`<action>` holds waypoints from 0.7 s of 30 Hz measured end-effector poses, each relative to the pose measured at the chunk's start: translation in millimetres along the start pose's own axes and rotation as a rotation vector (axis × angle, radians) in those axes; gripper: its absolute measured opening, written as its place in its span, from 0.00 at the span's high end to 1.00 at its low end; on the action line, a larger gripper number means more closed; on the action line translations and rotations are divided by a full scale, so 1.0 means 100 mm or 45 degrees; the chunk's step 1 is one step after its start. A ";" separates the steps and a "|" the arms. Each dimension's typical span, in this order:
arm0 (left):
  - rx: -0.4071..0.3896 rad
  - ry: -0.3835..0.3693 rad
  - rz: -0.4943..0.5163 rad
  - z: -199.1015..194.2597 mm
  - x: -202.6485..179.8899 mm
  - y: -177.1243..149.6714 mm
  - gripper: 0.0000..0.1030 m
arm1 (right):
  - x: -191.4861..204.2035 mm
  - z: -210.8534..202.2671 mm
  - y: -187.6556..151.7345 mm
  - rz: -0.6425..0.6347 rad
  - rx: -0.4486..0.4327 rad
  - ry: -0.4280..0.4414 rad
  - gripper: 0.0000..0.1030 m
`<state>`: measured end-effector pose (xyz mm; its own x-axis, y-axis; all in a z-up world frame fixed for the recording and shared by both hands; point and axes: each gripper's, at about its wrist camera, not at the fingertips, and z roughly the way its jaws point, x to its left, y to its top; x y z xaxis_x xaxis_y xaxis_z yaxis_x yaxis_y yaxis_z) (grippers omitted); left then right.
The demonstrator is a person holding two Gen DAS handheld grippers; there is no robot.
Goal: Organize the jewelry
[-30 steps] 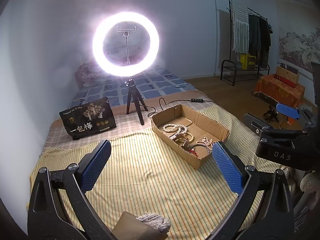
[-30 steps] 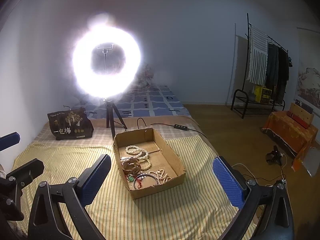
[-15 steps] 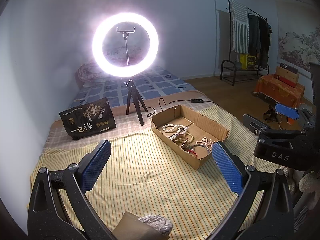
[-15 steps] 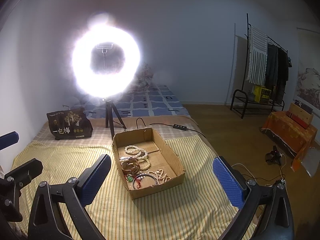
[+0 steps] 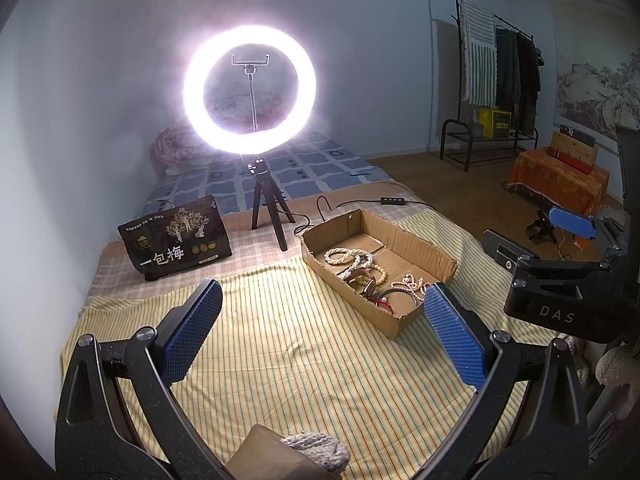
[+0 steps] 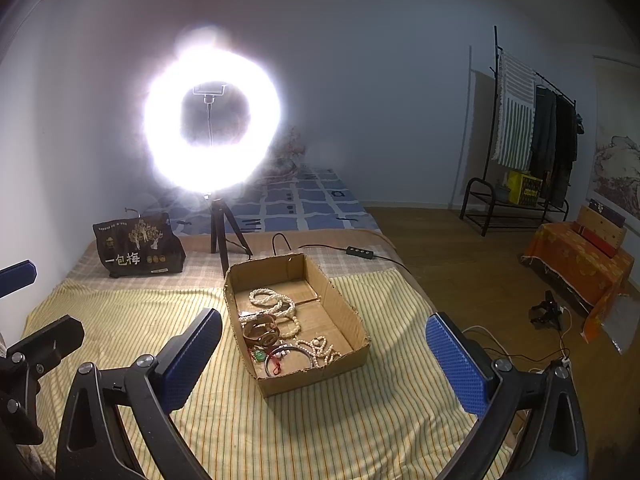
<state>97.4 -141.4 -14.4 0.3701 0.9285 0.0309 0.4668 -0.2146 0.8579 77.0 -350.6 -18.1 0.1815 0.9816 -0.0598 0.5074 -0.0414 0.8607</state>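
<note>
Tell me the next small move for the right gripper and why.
Probably lower the right gripper toward the cardboard box and aim at the white bead bracelet. Both grippers are open and empty, all the jewelry lies tangled in the box, and the right gripper faces it directly.

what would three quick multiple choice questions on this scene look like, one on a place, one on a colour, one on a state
1. Where does the jewelry lie?
A. on the floor
B. in the cardboard box
C. on the black bag

2. What colour are the pads on the tongs?
A. blue
B. red
C. white

3. How do both tongs stand?
A. shut on a bracelet
B. shut on nothing
C. open and holding nothing

Answers:
1 B, the jewelry sits inside the cardboard box on the striped cloth.
2 A, the pads are blue.
3 C, the left tongs and right tongs gape wide with nothing between them.
</note>
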 end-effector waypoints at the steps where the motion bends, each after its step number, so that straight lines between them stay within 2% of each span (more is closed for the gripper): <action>1: 0.001 -0.001 0.002 0.00 0.00 0.00 0.00 | 0.00 0.00 0.00 -0.001 0.002 0.002 0.00; 21: 0.007 -0.004 0.012 0.01 0.00 -0.01 0.00 | 0.05 0.04 -0.02 -0.017 0.026 -0.007 0.00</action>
<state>97.6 -141.6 -15.5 0.3769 0.9255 0.0374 0.4675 -0.2249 0.8549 80.1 -346.0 -22.3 0.1795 0.9810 -0.0738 0.5271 -0.0325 0.8492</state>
